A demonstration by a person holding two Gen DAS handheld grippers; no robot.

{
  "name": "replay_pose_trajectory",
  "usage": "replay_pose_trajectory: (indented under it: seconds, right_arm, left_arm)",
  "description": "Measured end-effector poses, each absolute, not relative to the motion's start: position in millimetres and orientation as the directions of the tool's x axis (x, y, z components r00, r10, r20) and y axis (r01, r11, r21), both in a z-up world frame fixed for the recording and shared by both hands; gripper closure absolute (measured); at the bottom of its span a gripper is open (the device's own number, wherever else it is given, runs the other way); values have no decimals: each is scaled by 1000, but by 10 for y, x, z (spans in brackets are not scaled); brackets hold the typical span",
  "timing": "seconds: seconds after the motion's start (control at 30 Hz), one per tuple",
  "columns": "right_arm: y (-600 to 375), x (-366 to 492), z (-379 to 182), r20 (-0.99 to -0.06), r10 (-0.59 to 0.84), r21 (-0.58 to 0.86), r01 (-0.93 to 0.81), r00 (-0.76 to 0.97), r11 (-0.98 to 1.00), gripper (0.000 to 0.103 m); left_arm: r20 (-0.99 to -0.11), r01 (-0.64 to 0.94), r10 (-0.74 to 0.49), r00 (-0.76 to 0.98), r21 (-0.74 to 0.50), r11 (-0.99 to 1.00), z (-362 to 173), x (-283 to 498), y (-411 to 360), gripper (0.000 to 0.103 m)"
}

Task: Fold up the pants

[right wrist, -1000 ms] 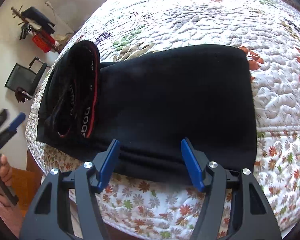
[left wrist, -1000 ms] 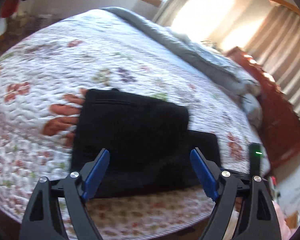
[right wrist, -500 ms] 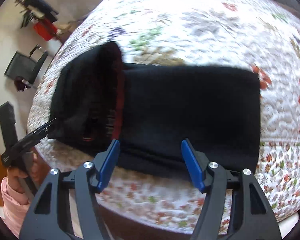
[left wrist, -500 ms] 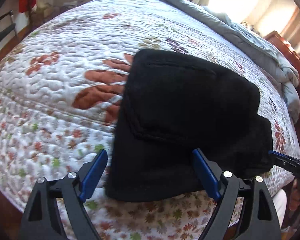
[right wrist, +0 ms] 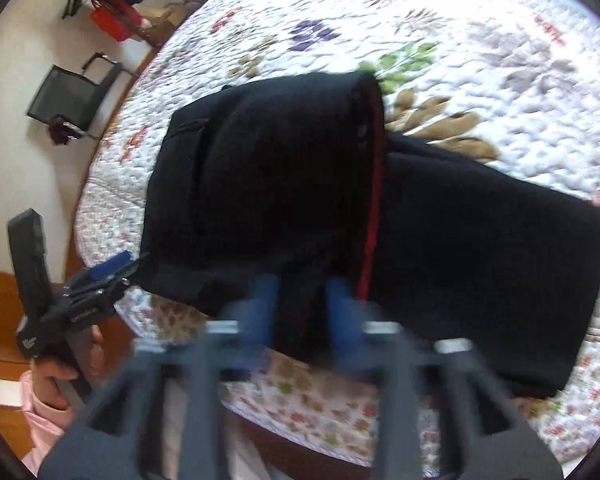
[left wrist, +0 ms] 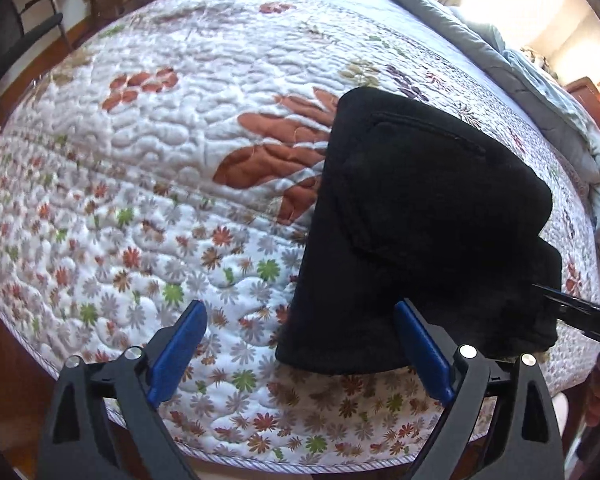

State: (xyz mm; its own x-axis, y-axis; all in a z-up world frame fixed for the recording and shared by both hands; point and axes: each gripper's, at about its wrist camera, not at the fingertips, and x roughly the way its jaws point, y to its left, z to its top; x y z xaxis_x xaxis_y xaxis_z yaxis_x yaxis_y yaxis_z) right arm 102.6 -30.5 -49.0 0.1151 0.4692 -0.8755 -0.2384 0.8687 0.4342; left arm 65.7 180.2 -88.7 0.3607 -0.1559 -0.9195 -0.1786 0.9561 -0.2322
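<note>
The black pants (left wrist: 424, 236) lie partly folded on the floral quilt near the bed's front edge. They also show in the right wrist view (right wrist: 480, 256), with a red-trimmed waistband (right wrist: 374, 184) lying over the leg part. My left gripper (left wrist: 300, 344) is open, its right finger (left wrist: 420, 348) against the pants' near edge. In the right wrist view the left gripper (right wrist: 116, 270) sits at the pants' left corner. My right gripper (right wrist: 300, 312), blurred, has its blue pads closed on the pants' near edge by the waistband.
The quilted bed (left wrist: 172, 152) fills both views, its front edge (left wrist: 260, 456) close to me. A grey blanket (left wrist: 540, 92) lies bunched at the far side. A black chair (right wrist: 72, 100) and a rack with a red bag (right wrist: 112, 20) stand on the floor beyond.
My right gripper has moved left toward the waistband and closed from wide open onto the pants' near edge. My left gripper has shifted left, with the pants now at its right.
</note>
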Motion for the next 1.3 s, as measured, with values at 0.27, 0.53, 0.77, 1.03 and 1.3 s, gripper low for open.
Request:
replay_pose_trajectory:
  seconds: [0.27, 0.53, 0.77, 1.03, 1.3]
  right_arm:
    - [-551, 870, -228, -824, 530, 480, -249, 200, 841, 101]
    - [-520, 887, -608, -870, 472, 434, -233, 140, 870, 84]
    - [-654, 972, -414, -848, 497, 464, -193, 186, 864, 37]
    - [-576, 1192, -824, -836, 542, 530, -131, 85, 838, 29]
    - [-180, 1205, -829, -892, 446, 418, -245, 73, 875, 21]
  left_arm:
    - [-911, -119, -155, 382, -215, 969, -858, 573, 1661, 4]
    - [-917, -121, -162, 365, -220, 968, -943, 563, 1603, 3]
    - [-905, -155, -197, 378, -272, 950, -809, 465, 1794, 4]
    - [-911, -182, -207, 358, -285, 941, -815, 224, 1822, 4]
    - [-913, -173, -205, 353, -279, 945, -785, 47, 1827, 4]
